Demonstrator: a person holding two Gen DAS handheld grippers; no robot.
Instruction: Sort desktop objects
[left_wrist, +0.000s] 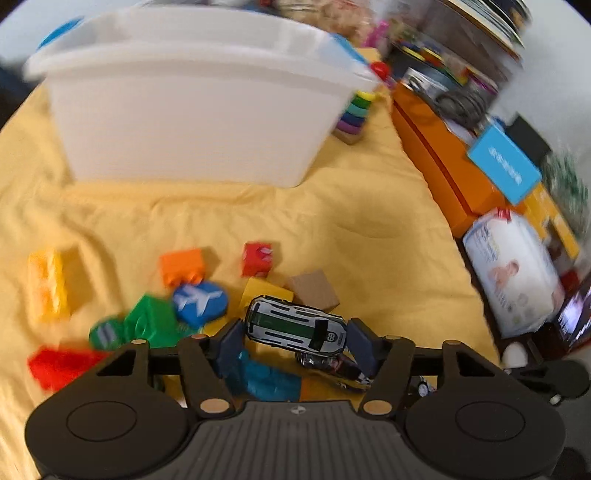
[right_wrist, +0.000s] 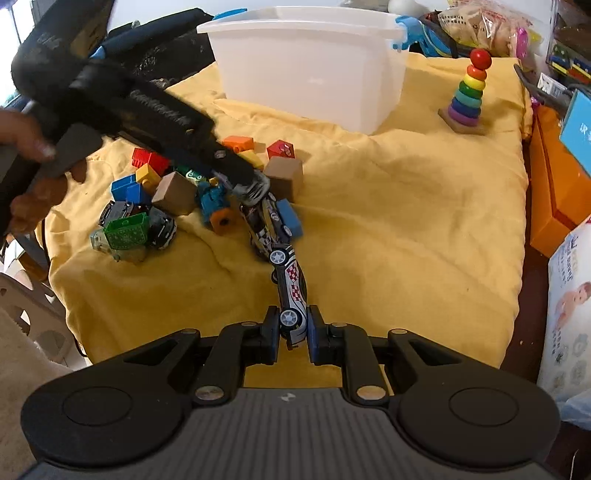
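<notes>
A yellow cloth covers the worktop and carries everything. At its far side stands a large white plastic bin, upright and open at the top, well apart from the toy pile. To the right of the bin a rainbow ring stacker with a red ball on top stands on its wooden base. Beyond the cloth's right edge lie an orange box and a white pack of wipes.

The toy pile sits on the left half of the cloth: two plain wooden cubes, coloured plastic bricks in red, yellow, blue and orange, a green toy piece, a blue disc with a white aeroplane, and several small cars.

The left tool reaches down into the pile, held by a person's hand seen at the left edge of the right wrist view. Its fingers stand released on either side of a white toy car with a green stripe, the car lying across the gap between them; whether either pad touches the car cannot be told.

The right tool is clenched on a silver toy car with red-and-white checks, gripping it at one end, near a wheel. The car juts forward from the fingers over the cloth, its far end near the dark cars at the edge of the pile.
</notes>
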